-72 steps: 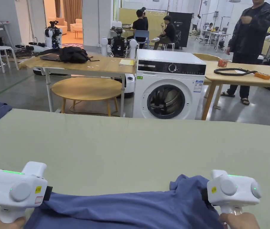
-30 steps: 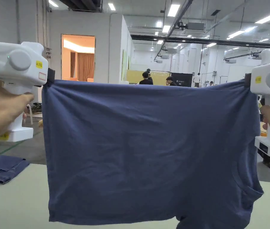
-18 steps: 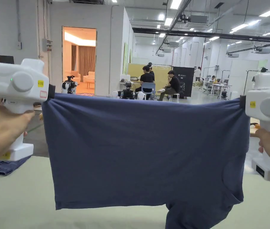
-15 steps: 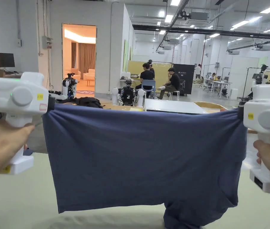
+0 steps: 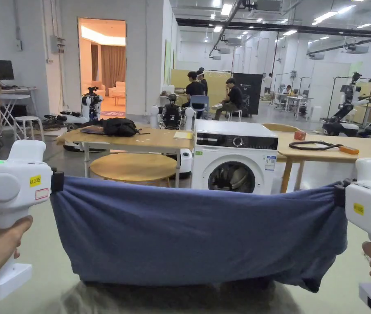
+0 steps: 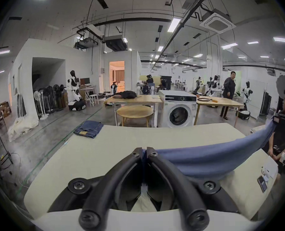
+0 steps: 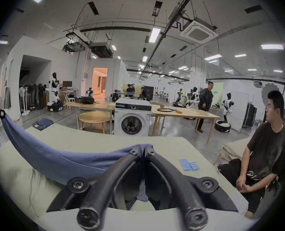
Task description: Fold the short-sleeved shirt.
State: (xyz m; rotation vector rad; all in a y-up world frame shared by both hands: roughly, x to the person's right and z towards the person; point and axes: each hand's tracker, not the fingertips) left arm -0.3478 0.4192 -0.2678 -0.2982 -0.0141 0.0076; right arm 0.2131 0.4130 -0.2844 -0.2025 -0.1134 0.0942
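Observation:
A dark blue short-sleeved shirt [image 5: 196,233] hangs stretched between the two grippers above the pale green table [image 5: 45,261]. My left gripper [image 5: 57,181] is shut on its top left corner, my right gripper [image 5: 339,195] on its top right corner. The shirt's lower edge sags onto the table near me, with a bunched part at the lower right. In the left gripper view the black jaws [image 6: 144,153] pinch blue cloth [image 6: 213,158] that runs off to the right. In the right gripper view the jaws [image 7: 143,148] pinch cloth [image 7: 55,158] that runs off to the left.
Folded jeans [image 6: 89,128] lie at the table's far left corner. Small blue items [image 7: 189,164] lie on the table's right side. A person in black [image 7: 263,159] sits just past the right edge. A washing machine [image 5: 233,161] and wooden tables [image 5: 131,139] stand beyond.
Both grippers have come down with the shirt from its raised, fully hanging spread. Its lower part now rests on the table and the top edge sags between them.

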